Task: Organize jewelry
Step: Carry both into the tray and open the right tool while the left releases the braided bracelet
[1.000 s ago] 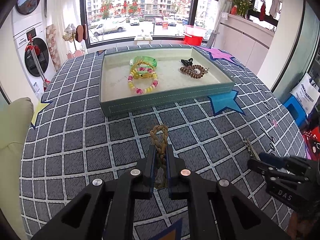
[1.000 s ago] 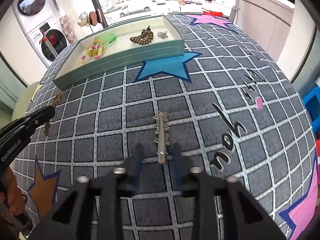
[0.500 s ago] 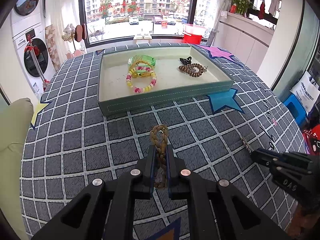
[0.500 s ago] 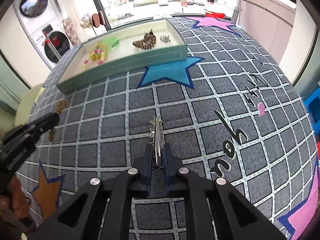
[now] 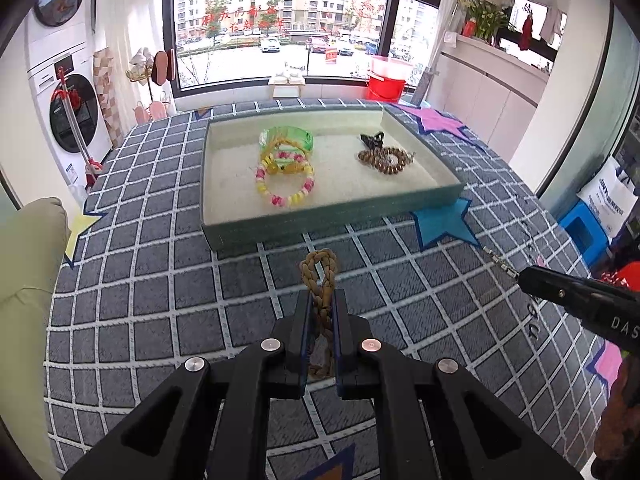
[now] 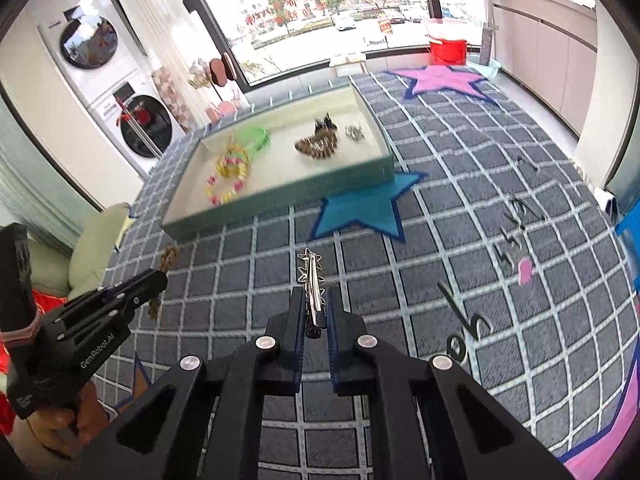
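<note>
My left gripper (image 5: 321, 304) is shut on a brown braided bracelet (image 5: 319, 276), held above the checked cloth just short of the green tray (image 5: 332, 224). My right gripper (image 6: 315, 304) is shut on a silver star hair clip (image 6: 311, 280), lifted off the cloth; it also shows in the left wrist view (image 5: 500, 265). The tray (image 6: 280, 196) holds a pink-yellow bead bracelet (image 5: 285, 184), a green bangle (image 5: 286, 138), a brown bead bracelet (image 5: 384, 159) and a dark clip (image 5: 371, 139).
The table has a grey checked cloth with a blue star (image 5: 444, 222) right of the tray's front corner and a pink star (image 6: 444, 78) behind it. A pale cushion (image 5: 24, 276) lies off the left edge. A red bucket (image 5: 386, 84) stands by the window.
My right gripper closed on the silver hair clip and lifted it off the cloth. Both grippers have moved forward toward the tray, the left one still holding the braided bracelet.
</note>
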Action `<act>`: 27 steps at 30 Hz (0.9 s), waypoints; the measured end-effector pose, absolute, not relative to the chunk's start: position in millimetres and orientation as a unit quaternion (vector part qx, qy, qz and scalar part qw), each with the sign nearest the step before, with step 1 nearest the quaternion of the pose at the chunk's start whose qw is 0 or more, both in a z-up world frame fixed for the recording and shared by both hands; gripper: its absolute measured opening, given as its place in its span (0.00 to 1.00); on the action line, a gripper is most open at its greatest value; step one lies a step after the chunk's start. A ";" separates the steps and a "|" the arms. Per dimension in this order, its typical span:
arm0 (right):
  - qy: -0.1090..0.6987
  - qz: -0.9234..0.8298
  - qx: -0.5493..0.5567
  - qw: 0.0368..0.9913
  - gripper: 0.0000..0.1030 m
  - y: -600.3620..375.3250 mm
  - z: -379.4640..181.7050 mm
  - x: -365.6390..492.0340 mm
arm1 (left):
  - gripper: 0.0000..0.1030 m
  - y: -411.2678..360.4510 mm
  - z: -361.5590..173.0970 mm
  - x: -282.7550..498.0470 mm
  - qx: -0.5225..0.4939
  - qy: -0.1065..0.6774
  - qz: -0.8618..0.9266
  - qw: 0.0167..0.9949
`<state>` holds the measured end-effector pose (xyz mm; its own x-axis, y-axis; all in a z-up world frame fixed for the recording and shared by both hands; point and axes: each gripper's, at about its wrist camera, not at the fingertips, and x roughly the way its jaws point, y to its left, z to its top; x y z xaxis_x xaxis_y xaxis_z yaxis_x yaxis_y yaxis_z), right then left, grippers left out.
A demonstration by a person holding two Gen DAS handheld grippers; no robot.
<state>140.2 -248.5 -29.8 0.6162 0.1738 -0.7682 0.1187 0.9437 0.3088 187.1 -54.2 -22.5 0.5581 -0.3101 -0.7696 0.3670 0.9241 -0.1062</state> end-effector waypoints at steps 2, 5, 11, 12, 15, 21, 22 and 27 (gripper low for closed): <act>0.431 0.018 0.166 0.887 0.11 -250.3 -24.1 144.0 | 0.22 -51.2 -17.6 191.8 0.028 0.426 -0.189 0.884; 0.425 0.023 0.167 0.889 0.11 -253.9 -16.6 151.8 | 0.22 -47.0 -11.0 200.5 0.020 0.424 -0.184 0.887; 0.416 0.034 0.173 0.892 0.11 -263.3 -3.5 177.8 | 0.22 -42.2 -0.5 223.2 0.008 0.422 -0.176 0.889; 0.415 0.036 0.170 0.893 0.11 -263.9 -0.2 183.6 | 0.22 -43.0 0.6 226.3 0.008 0.421 -0.176 0.890; 0.409 0.041 0.162 0.897 0.11 -263.9 8.4 200.0 | 0.22 -46.5 5.8 240.7 0.005 0.418 -0.174 0.891; 0.409 0.056 0.154 0.898 0.11 -259.7 14.8 238.9 | 0.22 -55.2 11.2 270.8 -0.005 0.417 -0.176 0.892; 0.409 0.058 0.152 0.898 0.11 -258.5 14.5 244.0 | 0.22 -57.4 11.6 275.9 -0.005 0.418 -0.176 0.891; 0.415 0.065 0.155 0.894 0.11 -256.1 8.8 272.9 | 0.22 -68.8 6.1 298.4 0.002 0.421 -0.172 0.890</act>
